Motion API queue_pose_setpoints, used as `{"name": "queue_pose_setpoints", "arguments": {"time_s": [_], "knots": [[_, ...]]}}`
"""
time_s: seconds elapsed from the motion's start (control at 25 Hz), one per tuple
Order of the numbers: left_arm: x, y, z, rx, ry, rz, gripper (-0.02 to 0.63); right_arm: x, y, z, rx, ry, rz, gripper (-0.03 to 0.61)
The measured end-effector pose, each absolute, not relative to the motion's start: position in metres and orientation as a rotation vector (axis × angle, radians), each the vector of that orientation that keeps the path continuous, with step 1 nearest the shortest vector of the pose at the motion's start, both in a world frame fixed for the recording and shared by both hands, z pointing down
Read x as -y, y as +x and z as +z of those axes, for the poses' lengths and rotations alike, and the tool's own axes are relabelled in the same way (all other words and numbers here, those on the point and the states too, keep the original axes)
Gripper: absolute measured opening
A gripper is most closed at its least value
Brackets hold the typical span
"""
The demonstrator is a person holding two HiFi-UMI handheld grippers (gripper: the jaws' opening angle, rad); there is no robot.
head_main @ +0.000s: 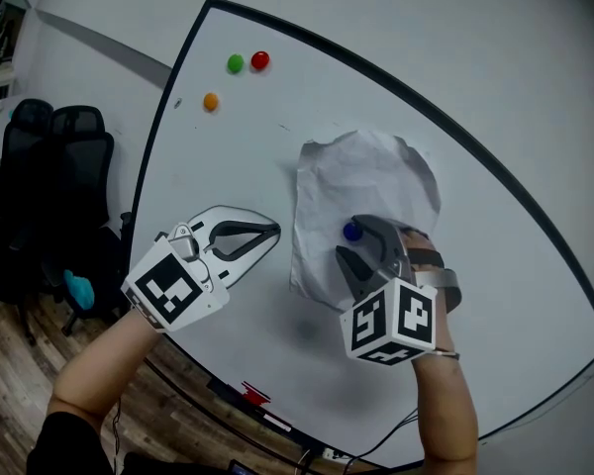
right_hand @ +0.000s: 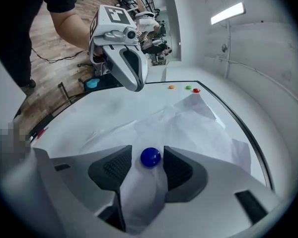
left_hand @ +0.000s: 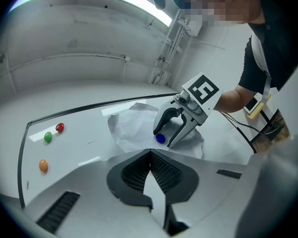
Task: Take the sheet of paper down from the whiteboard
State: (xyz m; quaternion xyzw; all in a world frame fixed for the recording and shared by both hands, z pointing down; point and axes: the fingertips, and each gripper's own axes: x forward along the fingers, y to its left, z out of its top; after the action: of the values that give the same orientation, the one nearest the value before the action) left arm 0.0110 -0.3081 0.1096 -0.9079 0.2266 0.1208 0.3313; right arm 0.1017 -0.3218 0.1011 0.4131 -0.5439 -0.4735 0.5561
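A whiteboard is seen steeply from above in the head view; the sheet of paper, crumpled and curling at its edges, is held flat against the board near its middle by a blue magnet, which is set in the sheet's lower part, toward 7 o'clock from the sheet's centre; the right gripper is brought up to that magnet with its jaws spread, and the magnet is framed between the two pads with a thin gap on either side, so it is not pinched; the left gripper is held just off the sheet's left edge, at 9 o'clock from the magnet, with its jaws pressed together and nothing between them; a green magnet, a red magnet and an orange magnet are stuck to bare board at 11 o'clock from the sheet, well apart from it; black office chairs are seen beyond the board's left edge.
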Motion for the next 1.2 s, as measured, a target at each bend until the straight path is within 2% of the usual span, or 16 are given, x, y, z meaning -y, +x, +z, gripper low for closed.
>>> {"name": "queue_pose_setpoints", "arguments": {"time_s": [0.12, 0.64, 0.68, 0.8, 1.08, 1.12, 1.2], "knots": [[0.314, 0.016, 0.103, -0.588, -2.364, 0.327, 0.011, 0.324, 0.102, 0.099, 1.260, 0.982, -1.118, 0.153], [0.352, 0.007, 0.050, -0.722, -2.306, 0.366, 0.012, 0.327, 0.104, 0.099, 1.207, 0.979, -1.121, 0.133], [0.357, 0.005, 0.045, -0.747, -2.310, 0.375, 0.024, 0.327, 0.104, 0.099, 1.208, 0.979, -1.121, 0.133], [0.369, 0.001, 0.030, -0.771, -2.364, 0.424, 0.130, 0.327, 0.104, 0.099, 1.208, 0.979, -1.116, 0.133], [0.365, 0.018, 0.013, -0.678, -2.426, 0.468, 0.122, 0.326, 0.102, 0.098, 1.203, 0.988, -1.122, 0.133], [0.365, 0.020, 0.013, -0.680, -2.420, 0.469, 0.066, 0.326, 0.102, 0.099, 1.206, 0.987, -1.126, 0.133], [0.367, 0.024, 0.017, -0.689, -2.405, 0.451, 0.015, 0.325, 0.102, 0.099, 1.213, 0.986, -1.134, 0.132]]}}
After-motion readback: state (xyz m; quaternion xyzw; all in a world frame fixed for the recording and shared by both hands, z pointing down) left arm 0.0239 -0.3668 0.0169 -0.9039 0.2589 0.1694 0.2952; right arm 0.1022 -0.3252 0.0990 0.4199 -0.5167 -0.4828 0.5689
